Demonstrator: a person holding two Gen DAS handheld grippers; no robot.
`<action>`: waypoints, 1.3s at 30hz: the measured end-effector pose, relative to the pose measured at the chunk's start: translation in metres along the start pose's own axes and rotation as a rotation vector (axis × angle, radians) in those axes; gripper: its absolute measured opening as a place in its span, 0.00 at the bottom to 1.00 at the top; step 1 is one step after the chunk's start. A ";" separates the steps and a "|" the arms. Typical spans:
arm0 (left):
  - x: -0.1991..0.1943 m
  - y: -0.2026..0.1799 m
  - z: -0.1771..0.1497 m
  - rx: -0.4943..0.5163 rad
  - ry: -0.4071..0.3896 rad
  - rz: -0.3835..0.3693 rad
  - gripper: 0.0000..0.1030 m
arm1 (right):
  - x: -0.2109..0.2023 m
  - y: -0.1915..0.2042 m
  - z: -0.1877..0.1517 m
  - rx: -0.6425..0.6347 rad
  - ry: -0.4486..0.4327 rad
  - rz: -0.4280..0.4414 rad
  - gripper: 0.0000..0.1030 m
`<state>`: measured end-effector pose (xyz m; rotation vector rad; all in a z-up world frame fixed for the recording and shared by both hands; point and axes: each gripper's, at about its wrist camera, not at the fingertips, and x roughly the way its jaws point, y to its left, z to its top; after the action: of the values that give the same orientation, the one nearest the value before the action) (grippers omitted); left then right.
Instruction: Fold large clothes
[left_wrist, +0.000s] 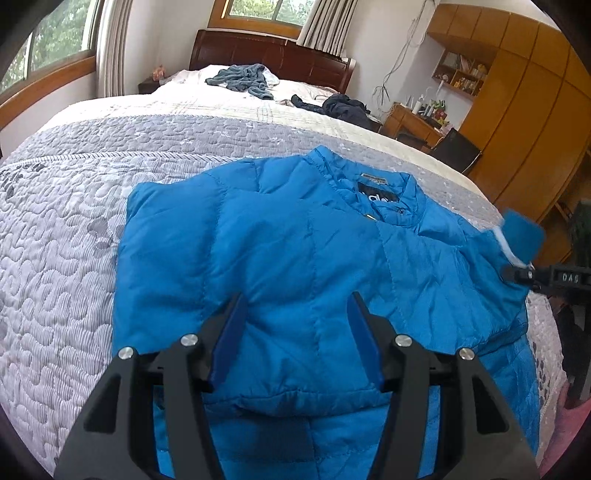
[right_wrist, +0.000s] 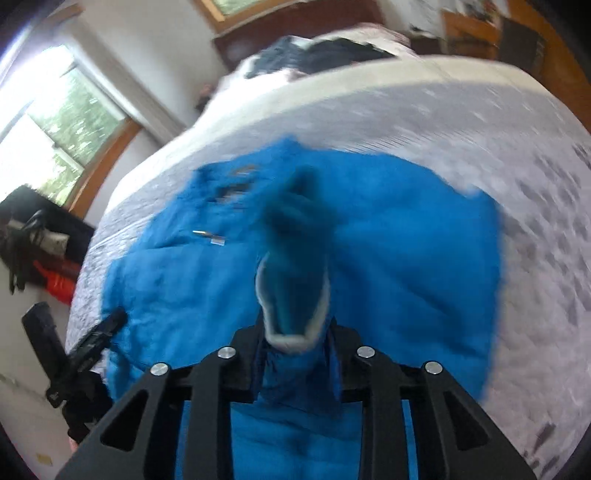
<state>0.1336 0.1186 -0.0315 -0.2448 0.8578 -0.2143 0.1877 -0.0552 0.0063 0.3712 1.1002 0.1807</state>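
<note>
The blue padded jacket lay front-up on the grey quilted bedspread at the foot end of the bed, its collar toward the headboard and its hem at the near edge. One sleeve was folded in across the chest, so the jacket's side nearest the window edge of the bed was a straight fold. My left gripper hovered over the lower front of the jacket with its jaws spread wide and nothing between them. My right gripper was clenched on the other sleeve's cuff, blue with a white rim, held raised above the jacket body; that view was blurred. From the left wrist view the same cuff showed lifted at the jacket's wardrobe-side edge. A grey-blue garment and a dark garment lay near the head end of the bed, well apart from the jacket.
</note>
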 end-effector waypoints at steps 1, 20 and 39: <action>0.000 0.000 0.000 0.000 0.000 0.001 0.55 | -0.001 -0.013 -0.003 0.026 0.009 -0.013 0.35; -0.003 -0.023 -0.006 0.070 -0.004 0.003 0.59 | -0.010 -0.056 0.006 0.098 -0.065 0.047 0.14; -0.007 -0.032 -0.012 0.109 -0.020 0.037 0.60 | -0.016 -0.017 -0.002 -0.080 -0.102 -0.078 0.32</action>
<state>0.1173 0.0890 -0.0242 -0.1285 0.8270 -0.2228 0.1785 -0.0758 0.0121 0.2634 1.0016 0.1349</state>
